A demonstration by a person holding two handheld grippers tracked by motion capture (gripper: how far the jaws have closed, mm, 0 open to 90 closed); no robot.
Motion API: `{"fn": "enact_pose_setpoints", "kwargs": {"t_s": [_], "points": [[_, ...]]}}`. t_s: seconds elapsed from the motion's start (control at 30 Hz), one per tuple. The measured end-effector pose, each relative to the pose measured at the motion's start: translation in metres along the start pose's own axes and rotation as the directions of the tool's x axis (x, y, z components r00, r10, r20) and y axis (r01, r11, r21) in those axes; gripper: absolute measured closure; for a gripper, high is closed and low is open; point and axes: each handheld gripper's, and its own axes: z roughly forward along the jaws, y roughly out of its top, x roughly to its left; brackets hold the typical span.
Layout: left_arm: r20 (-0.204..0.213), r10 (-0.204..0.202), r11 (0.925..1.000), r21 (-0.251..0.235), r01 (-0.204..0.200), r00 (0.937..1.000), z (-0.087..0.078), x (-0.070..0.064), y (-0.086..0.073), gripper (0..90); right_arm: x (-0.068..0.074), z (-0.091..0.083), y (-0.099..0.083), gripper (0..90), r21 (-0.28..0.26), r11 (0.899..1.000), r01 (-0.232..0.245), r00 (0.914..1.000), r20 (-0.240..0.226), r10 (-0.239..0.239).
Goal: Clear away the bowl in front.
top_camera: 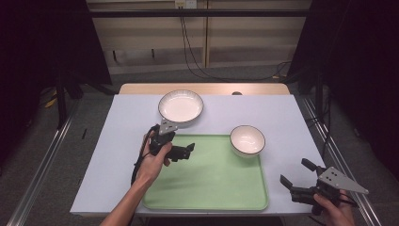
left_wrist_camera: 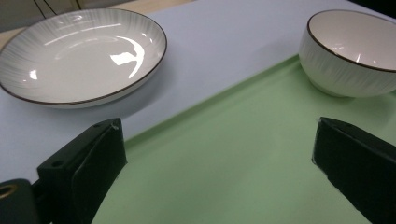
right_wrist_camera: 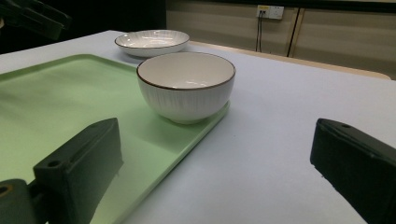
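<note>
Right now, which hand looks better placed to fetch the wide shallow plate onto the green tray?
Probably the left. The left gripper hovers open over the green plastic tray, just below the shallow white dark-rimmed plate. The right gripper sits open off the tray's right side, nearer the small white bowl.

From above your side of the table (top_camera: 291, 117), the high view looks forward and down. Both gripper views sit low and close, sharing the bowl (left_wrist_camera: 348, 51) and green tray (right_wrist_camera: 51, 93).

The plate (left_wrist_camera: 79, 56) and bowl (right_wrist_camera: 187, 86) looked glossy, glazed ceramic. The green tray (top_camera: 211, 179) was smooth, matt plastic.
</note>
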Motion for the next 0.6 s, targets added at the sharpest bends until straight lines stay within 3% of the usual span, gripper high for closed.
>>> {"fn": "enact_pose_setpoints", "kwargs": {"t_s": [0.07, 0.1, 0.2, 0.23, 0.3, 0.4, 0.53, 0.6], "points": [[-0.009, -0.012, 0.9995, -0.028, 0.011, 0.9999, -0.007, 0.000, -0.004, 2.3, 0.000, 0.000, 0.000, 1.7, 0.000, 1.000, 0.000, 1.0000, 0.000, 0.000], [-0.012, 0.002, 0.9997, -0.025, -0.002, 0.9999, -0.012, 0.002, -0.007, 2.3, 0.000, 0.000, 0.000, 1.8, 0.000, 1.000, -0.002, 1.0000, -0.001, 0.002], [-0.072, -0.007, 0.9985, -0.054, 0.003, 0.9973, -0.025, 0.004, -0.015, 2.1, 0.000, 0.000, 0.000, 1.8, 0.000, 1.000, 0.000, 1.0000, 0.000, 0.000], [-0.072, -0.007, 0.9985, -0.054, 0.003, 0.9973, -0.025, 0.004, -0.015, 2.4, 0.000, 0.000, 0.000, 1.8, 0.000, 1.000, 0.000, 1.0000, 0.000, 0.000], [-0.118, -0.007, 0.9979, -0.065, -0.001, 0.9930, -0.033, 0.007, -0.021, 1.5, 0.000, 0.000, 0.000, 1.8, 0.000, 1.000, 0.000, 1.0000, 0.001, 0.000], [-0.134, -0.003, 0.9969, -0.078, -0.007, 0.9910, -0.044, 0.009, -0.030, 2.1, 0.000, 0.000, 0.000, 1.7, 0.000, 1.000, 0.002, 1.0000, 0.002, -0.002], [-0.122, -0.017, 0.9923, -0.124, 0.002, 0.9923, -0.061, 0.009, -0.045, 1.5, 0.000, 0.001, 0.000, 1.8, 0.002, 1.000, 0.003, 1.0000, 0.001, -0.003], [-0.114, -0.027, 0.9921, -0.125, 0.013, 0.9932, -0.064, 0.010, -0.047, 1.8, 0.000, 0.001, 0.000, 1.8, 0.001, 1.000, 0.003, 1.0000, 0.002, -0.003]]}}
